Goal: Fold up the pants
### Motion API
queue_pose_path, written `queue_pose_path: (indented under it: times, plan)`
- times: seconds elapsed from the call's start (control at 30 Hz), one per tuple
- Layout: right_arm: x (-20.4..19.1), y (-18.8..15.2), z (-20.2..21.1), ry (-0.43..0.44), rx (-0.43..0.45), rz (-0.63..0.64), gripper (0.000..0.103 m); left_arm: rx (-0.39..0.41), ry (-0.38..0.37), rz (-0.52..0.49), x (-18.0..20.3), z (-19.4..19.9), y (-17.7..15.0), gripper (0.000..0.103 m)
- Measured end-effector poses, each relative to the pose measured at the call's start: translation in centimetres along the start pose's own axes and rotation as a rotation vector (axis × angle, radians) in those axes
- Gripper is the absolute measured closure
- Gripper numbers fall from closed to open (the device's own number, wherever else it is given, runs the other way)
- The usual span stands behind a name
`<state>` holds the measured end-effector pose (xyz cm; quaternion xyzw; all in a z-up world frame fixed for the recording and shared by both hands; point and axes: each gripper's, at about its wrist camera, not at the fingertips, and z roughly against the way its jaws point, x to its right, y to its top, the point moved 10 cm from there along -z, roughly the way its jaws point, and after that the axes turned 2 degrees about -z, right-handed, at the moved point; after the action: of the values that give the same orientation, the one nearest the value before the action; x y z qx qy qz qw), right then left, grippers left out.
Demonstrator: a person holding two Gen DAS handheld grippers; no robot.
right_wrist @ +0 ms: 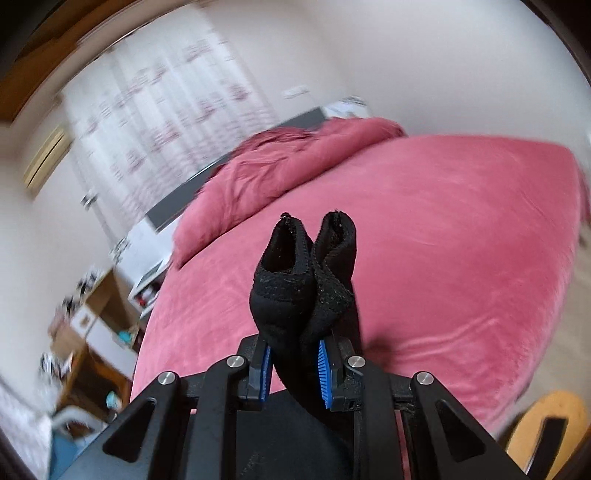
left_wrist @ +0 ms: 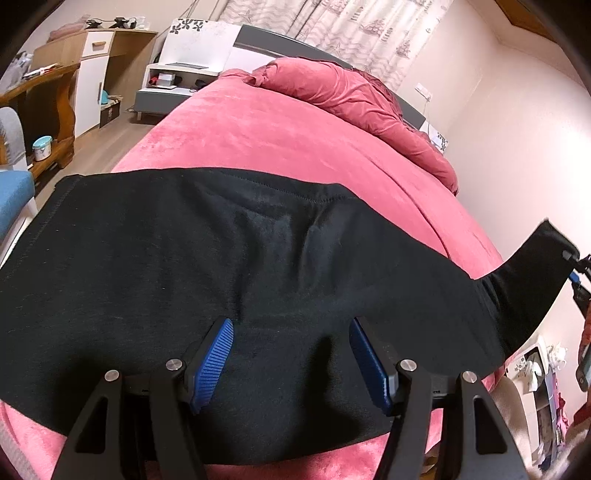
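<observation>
Black pants (left_wrist: pixel 221 266) lie spread across the near part of a pink bed (left_wrist: pixel 280 136). My left gripper (left_wrist: pixel 290 332) is open, its blue pads just above the cloth with nothing between them. At the right edge of the left wrist view one end of the pants (left_wrist: pixel 532 273) is lifted off the bed by my right gripper (left_wrist: pixel 578 271). In the right wrist view my right gripper (right_wrist: pixel 293 350) is shut on bunched black cuffs of the pants (right_wrist: pixel 306 277), held above the bed (right_wrist: pixel 443 240).
A crumpled pink duvet (left_wrist: pixel 354 99) lies at the head of the bed. A white nightstand (left_wrist: pixel 173 79), wooden cabinets (left_wrist: pixel 92 74) and a blue chair (left_wrist: pixel 13 199) stand left of the bed. Curtains (left_wrist: pixel 332 26) hang behind the headboard.
</observation>
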<state>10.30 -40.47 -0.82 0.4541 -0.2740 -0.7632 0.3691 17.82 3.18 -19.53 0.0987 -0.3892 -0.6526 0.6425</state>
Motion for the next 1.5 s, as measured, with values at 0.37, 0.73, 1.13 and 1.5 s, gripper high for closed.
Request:
queue_pose_path:
  times: [0.37,0.73,1.13,1.5]
  plan:
    - [-12.1,-10.1,-3.7,0.185,-0.181,0.178,0.082,0.033,-0.002,0.019,-1.0,1.0,0.0,0.036]
    - [-14.5,-23.7,-8.3,0.202,-0.417,0.429,0.079,0.026,-0.020,0.033,-1.2,1.2,-0.4,0.036]
    - [-12.3,-26.6,-8.2,0.301,-0.468,0.423,0.036,0.027,-0.062,0.049,0.1,1.6,-0.2,0.036]
    - [-0.4,-15.8,-8.4,-0.066,-0.292,0.415,0.078,-0.087,-0.338,0.050,10.2,-0.8,0.8,0.036]
